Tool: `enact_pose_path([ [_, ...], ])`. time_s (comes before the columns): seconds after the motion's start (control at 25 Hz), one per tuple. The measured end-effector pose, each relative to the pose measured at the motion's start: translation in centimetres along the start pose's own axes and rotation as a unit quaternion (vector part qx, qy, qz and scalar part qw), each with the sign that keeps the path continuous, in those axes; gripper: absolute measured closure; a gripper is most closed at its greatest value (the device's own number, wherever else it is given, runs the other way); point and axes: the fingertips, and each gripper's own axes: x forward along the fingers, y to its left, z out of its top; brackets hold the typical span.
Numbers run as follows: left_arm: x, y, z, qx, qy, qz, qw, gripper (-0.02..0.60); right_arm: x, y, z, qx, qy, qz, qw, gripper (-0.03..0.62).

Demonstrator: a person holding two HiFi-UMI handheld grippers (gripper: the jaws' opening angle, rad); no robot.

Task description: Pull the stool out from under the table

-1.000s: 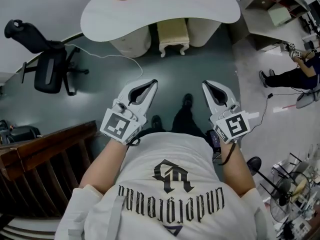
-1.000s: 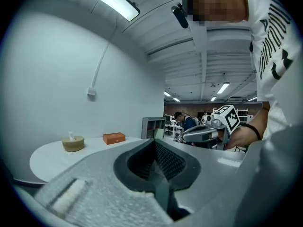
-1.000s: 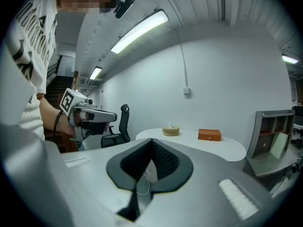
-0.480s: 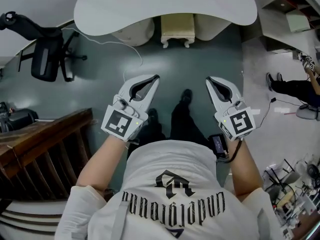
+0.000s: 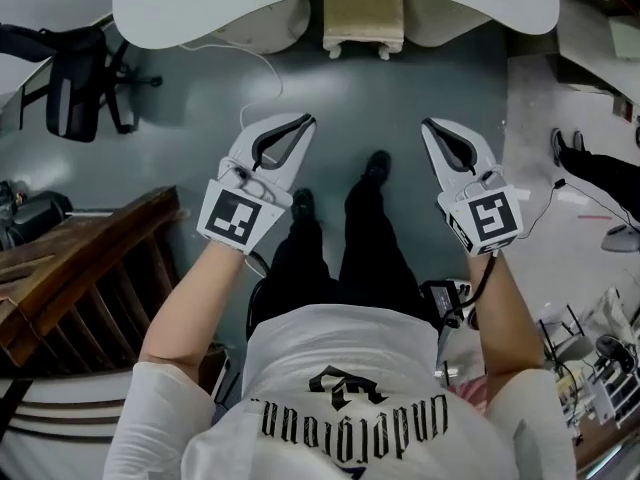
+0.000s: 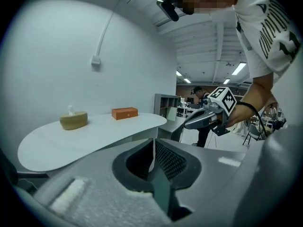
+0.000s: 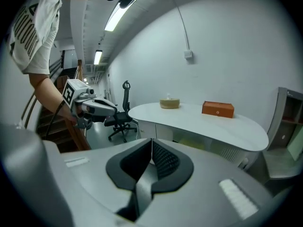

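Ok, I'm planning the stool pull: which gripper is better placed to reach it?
Left, narrowly: the left gripper looks slightly nearer the stool under the table than the right gripper. Both are shut, empty, and short of it.

Table top: white, smooth, matt. Stool: cream, seat looks padded. Floor: dark grey-green, smooth, slight sheen. Railing: dark brown wood. Left gripper & right gripper: pale matt plastic; jaws' pads black, ribbed. Shirt: white cloth.
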Motion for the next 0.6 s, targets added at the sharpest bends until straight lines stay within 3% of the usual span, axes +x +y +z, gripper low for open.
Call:
enact_pose_path([
  [0.36,7.7,3.8,-9.4,-0.034,0.016,0.011,0.9992,0.497,6.2,-4.5,-9.1,0.034,0.036,0.017,0.999,0.567],
  [0.6,13.4,6.6,-15.4,-0.008,0.028,0.015,0.9995,0.442,11.6,-8.0,-13.8,0.02,0.042,0.022,0.999,0.519],
])
